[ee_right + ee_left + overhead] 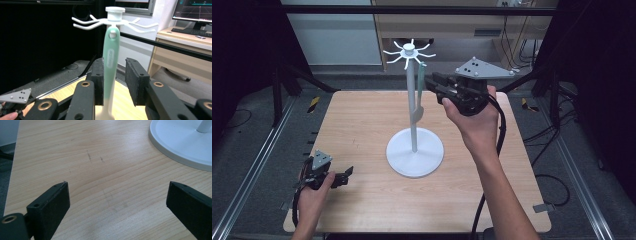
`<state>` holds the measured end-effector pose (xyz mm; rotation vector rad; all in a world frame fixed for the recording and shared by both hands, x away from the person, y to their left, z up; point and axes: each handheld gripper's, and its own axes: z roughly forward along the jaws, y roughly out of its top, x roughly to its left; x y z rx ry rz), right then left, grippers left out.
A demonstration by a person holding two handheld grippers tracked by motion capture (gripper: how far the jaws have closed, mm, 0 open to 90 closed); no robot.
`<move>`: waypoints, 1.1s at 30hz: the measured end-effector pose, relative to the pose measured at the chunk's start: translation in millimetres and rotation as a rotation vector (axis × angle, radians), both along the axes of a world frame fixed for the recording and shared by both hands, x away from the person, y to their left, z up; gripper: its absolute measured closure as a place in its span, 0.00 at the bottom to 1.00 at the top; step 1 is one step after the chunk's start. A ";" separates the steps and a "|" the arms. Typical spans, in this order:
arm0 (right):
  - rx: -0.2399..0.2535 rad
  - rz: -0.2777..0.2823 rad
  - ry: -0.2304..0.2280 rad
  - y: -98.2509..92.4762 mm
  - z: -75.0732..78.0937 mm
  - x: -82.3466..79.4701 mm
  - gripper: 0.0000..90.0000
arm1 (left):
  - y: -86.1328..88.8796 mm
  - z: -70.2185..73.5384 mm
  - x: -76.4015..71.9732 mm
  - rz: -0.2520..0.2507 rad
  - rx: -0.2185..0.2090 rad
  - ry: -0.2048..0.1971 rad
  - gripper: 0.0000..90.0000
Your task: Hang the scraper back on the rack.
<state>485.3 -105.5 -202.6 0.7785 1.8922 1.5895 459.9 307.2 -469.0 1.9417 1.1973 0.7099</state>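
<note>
The wooden table (362, 130) is carrying a white rack (414, 150) at its centre, with hook arms spreading from the top. A green-handled utensil (110, 65) is hanging upright from one hook, beside the pole. The right gripper (114, 80) is hovering at the handle, jaws released: one pad is just beside it, the other standing apart. The left gripper (117, 195) is resting at the near left, jaws spread wide over bare wood.
</note>
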 end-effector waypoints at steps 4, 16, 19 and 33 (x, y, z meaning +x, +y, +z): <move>-0.012 -0.014 0.010 -7.5 -6.6 -2.0 0.77 | 0.4 -0.1 0.1 0.003 0.001 -0.002 0.05; -0.035 -0.092 0.076 -33.1 -39.0 2.3 0.76 | 0.4 -0.2 -0.5 0.005 0.000 -0.001 0.05; -0.038 -0.106 0.095 -40.0 -48.8 3.0 0.76 | 0.5 -0.3 -0.3 0.005 -0.001 0.000 0.05; -0.056 -0.184 0.152 -57.0 -81.7 4.7 0.55 | 0.5 -0.4 -0.5 0.008 0.000 -0.001 0.05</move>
